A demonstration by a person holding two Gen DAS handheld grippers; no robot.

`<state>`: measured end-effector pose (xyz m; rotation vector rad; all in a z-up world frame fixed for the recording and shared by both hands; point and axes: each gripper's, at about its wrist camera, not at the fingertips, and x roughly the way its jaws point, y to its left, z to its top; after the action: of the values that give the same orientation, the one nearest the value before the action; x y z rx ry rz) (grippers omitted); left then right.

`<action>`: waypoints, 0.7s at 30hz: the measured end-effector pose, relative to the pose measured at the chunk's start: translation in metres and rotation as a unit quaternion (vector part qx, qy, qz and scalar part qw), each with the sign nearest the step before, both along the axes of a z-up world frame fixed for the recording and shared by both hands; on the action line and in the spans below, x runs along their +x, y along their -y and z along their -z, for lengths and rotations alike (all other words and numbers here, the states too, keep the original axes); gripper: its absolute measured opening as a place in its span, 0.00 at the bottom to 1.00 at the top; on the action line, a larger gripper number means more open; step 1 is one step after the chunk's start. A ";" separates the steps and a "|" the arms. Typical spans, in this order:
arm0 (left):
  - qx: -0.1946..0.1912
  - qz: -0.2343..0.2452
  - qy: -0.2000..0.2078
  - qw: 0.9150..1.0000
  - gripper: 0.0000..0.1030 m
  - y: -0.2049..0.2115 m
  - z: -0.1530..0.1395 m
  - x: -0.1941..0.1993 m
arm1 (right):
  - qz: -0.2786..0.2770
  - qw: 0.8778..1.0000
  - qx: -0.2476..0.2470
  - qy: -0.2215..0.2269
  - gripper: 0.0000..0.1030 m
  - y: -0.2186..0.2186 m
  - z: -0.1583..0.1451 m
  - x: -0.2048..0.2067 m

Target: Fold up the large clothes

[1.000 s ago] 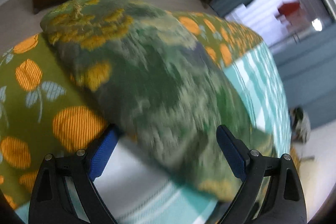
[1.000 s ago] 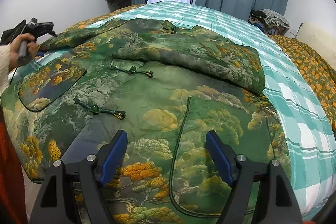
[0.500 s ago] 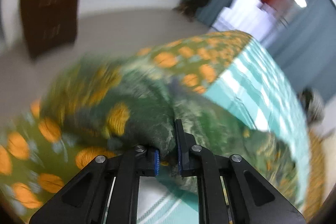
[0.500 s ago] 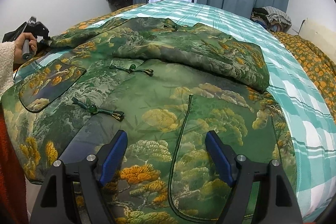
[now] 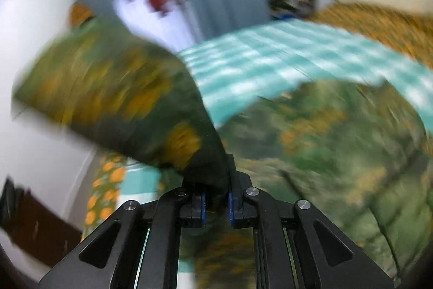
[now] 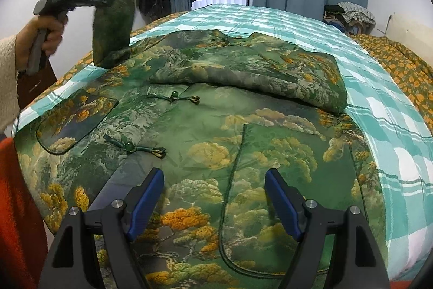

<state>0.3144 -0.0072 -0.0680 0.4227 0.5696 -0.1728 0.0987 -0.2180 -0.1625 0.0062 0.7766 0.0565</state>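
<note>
The green brocade jacket with golden tree print (image 6: pixel 222 132) covers the near end of the teal checked bed (image 6: pixel 379 110); bare sheet lies beyond and right. My left fingers (image 5: pixel 215 203) clamp its sleeve (image 6: pixel 113 26), lifted over the left edge. My right fingers (image 6: pixel 213 197) hover spread above the hem, empty.

Right tool (image 6: pixel 213 198): two black angular finger arms, each with a triangular cut-out and silver round screw heads at the pivots. Blue ribbed pads line the inner faces of both fingers (image 6: pixel 146 197).

Left tool (image 5: pixel 215 203): same black linkage with silver screws and blue pads; image blurred, finer detail not legible. Seen from the right wrist view, its body is dark grey with a handle below and a flat dark block on top.

Left hand (image 6: pixel 47 35): cuff of a cream, fleecy sleeve (image 6: pixel 8 77) at the wrist.
</note>
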 end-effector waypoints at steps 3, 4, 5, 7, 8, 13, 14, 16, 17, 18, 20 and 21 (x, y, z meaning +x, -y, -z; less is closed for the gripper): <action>0.036 0.036 -0.047 0.998 0.12 0.040 0.037 -0.009 | 0.010 1.000 0.005 0.002 0.77 0.008 -0.001 -0.001; 0.046 0.041 -0.063 0.996 0.14 0.048 0.047 -0.018 | 0.014 1.000 0.007 0.002 0.77 0.011 -0.001 -0.002; 0.055 0.043 -0.078 0.994 0.21 0.053 0.055 -0.020 | 0.017 1.000 0.009 0.002 0.77 0.013 -0.002 -0.002; 0.057 0.044 -0.106 0.992 0.25 0.056 0.069 -0.025 | 0.022 1.000 0.011 0.004 0.77 0.017 -0.003 -0.003; 0.054 0.040 -0.113 0.991 0.26 0.052 0.071 -0.029 | 0.025 1.000 0.013 0.004 0.77 0.020 -0.003 -0.004; -0.026 0.005 -0.134 0.991 0.72 0.012 0.066 -0.051 | 0.033 0.999 0.015 0.004 0.77 0.029 -0.004 -0.002; -0.044 -0.004 -0.136 0.990 0.73 0.004 0.066 -0.058 | 0.035 0.999 0.018 0.004 0.77 0.031 -0.006 -0.001; -0.075 -0.023 -0.144 0.986 0.73 -0.015 0.066 -0.071 | 0.042 0.998 0.038 0.005 0.77 0.039 -0.010 0.002; -0.088 -0.032 -0.146 0.985 0.74 -0.022 0.067 -0.077 | 0.050 0.997 0.055 0.003 0.77 0.046 -0.013 0.006; -0.102 -0.040 -0.148 0.983 0.76 -0.029 0.069 -0.081 | 0.058 0.995 0.076 0.001 0.77 0.054 -0.016 0.013; -0.135 -0.057 -0.154 0.977 0.77 -0.044 0.078 -0.091 | 0.067 0.990 0.122 0.000 0.77 0.067 -0.022 0.028; -0.143 -0.063 -0.155 0.975 0.77 -0.048 0.082 -0.092 | 0.071 0.988 0.139 -0.001 0.77 0.072 -0.023 0.035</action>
<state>0.2222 0.0408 -0.1502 0.0764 0.8631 -0.1981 0.1335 -0.2896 -0.1391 0.3265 0.7626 0.0295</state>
